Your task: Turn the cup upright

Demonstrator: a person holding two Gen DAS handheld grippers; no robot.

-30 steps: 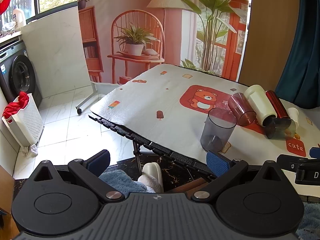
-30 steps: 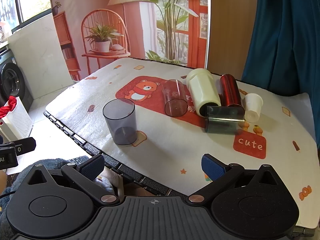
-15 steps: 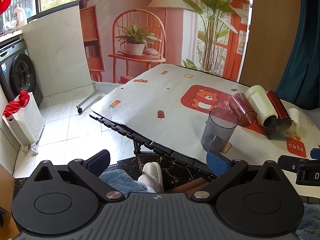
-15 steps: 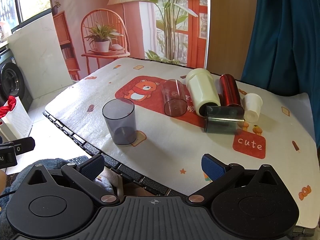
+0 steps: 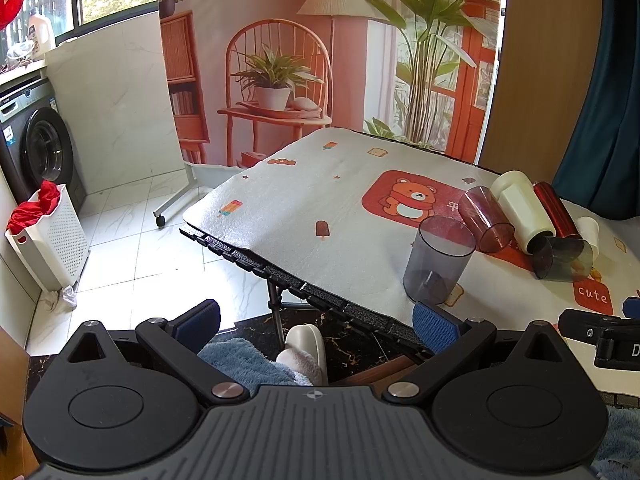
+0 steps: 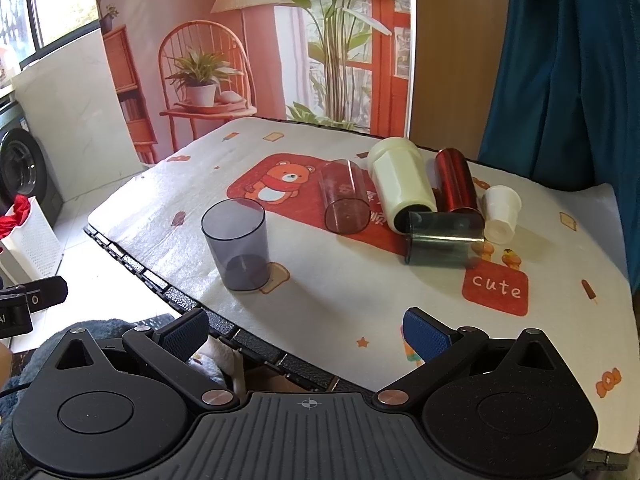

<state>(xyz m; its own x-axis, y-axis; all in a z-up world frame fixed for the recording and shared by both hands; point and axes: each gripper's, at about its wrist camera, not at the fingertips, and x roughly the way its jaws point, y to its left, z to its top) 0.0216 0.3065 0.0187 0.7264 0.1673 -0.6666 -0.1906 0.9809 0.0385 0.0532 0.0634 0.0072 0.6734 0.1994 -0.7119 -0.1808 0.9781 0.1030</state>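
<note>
Standing upright with its mouth up near the table's point(image 6: 560, 280) front edge, the grey cup point(image 6: 236, 245) is apart from both wide-open, empty grippers, left point(image 5: 316, 318) and right point(image 6: 306, 330).

Both wrist views face the table point(image 5: 304, 216) from its near edge.

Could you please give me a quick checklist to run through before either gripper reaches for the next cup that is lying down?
1. Left gripper open and empty: ok.
2. Right gripper open and empty: ok.
3. Grey cup standing upright, apart from the others: ok.
4. Pink cup on its side, mouth toward the gripper, nothing in front: ok.
5. Dark cup clear of neighbours: not ok; it lies against the cream tumbler.
6. White paper cup upright: not ok.
</note>
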